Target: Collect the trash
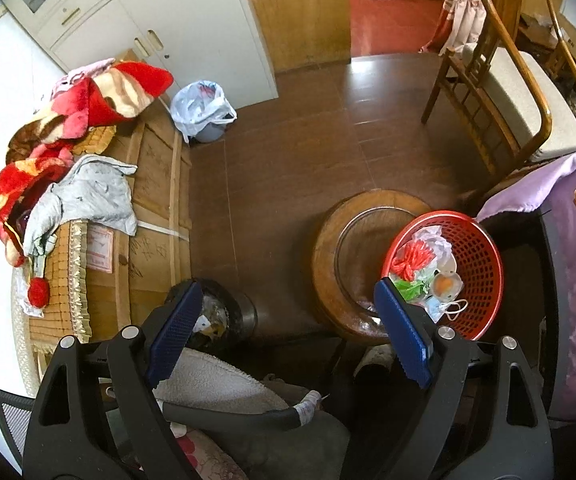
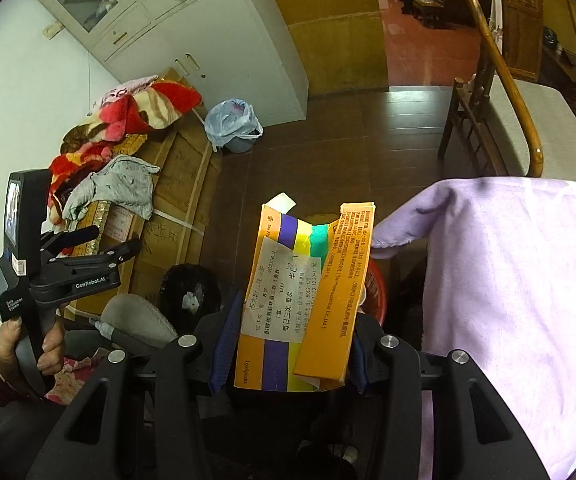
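My right gripper (image 2: 292, 344) is shut on an orange medicine box (image 2: 300, 304) with purple, yellow and green stripes and a white label; the box is open at its far end. A red mesh basket (image 1: 476, 264) of trash, with a face mask, red scraps and plastic wrap, rests on a round wooden stool (image 1: 328, 264) below my left gripper (image 1: 288, 320). The left gripper is open and empty, high above the floor. A sliver of the red basket (image 2: 378, 292) shows behind the box. A black-lined bin (image 1: 224, 312) stands on the floor at the left; it also shows in the right wrist view (image 2: 190, 292).
A lilac cloth (image 2: 508, 280) drapes over furniture at the right. A wooden chair (image 1: 500, 92) stands at the far right. Cardboard boxes (image 1: 156, 184) with blankets and clothes lie at the left. A small bin with a white plastic bag (image 1: 204, 108) stands by the white cabinet (image 1: 192, 20).
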`<state>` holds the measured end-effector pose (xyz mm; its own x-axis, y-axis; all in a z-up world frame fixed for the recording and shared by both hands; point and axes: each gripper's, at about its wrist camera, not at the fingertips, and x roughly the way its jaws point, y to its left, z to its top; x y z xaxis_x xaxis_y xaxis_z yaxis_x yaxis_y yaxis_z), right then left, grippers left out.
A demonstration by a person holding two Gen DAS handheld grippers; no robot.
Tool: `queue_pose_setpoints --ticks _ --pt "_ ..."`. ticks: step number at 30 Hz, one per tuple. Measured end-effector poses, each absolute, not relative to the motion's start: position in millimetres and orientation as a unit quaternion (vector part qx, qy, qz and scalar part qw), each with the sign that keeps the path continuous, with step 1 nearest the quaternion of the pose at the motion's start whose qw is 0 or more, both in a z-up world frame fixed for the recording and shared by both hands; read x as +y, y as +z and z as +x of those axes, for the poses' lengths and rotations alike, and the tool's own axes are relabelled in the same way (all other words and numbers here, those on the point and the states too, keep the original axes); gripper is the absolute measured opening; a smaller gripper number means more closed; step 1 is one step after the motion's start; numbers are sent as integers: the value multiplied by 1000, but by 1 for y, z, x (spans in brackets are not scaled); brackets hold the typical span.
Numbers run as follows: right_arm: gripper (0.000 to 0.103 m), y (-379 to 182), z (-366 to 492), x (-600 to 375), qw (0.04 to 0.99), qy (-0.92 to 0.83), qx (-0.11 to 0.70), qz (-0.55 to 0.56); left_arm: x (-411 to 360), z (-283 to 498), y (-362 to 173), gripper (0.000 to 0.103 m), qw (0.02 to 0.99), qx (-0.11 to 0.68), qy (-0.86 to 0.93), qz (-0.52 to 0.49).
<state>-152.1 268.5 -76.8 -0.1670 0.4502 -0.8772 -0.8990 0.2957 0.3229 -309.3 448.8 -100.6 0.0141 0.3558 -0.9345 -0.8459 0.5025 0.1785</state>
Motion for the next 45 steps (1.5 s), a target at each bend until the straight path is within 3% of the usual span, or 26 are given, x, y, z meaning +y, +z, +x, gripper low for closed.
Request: queue_pose_setpoints --ticks 28,29,32,34,35,45 --pt "49 -121 -155 299 583 546 566 -202 464 -319 -116 85 661 567 438 -222" --pt "51 -124 -155 299 583 546 567 -202 464 -320 -116 85 660 568 438 -222" --pt "75 -150 -157 305 585 538 565 -221 465 -322 -118 85 658 572 436 -221" --pt "68 -173 -158 310 582 506 580 -262 466 -321 -117 85 659 573 433 -222" --pt "59 -172 -158 308 577 511 584 -255 467 -319 -115 85 663 571 432 -219" --pt "61 -63 -134 280 658 524 495 -217 466 -258 -91 85 724 543 373 -206"
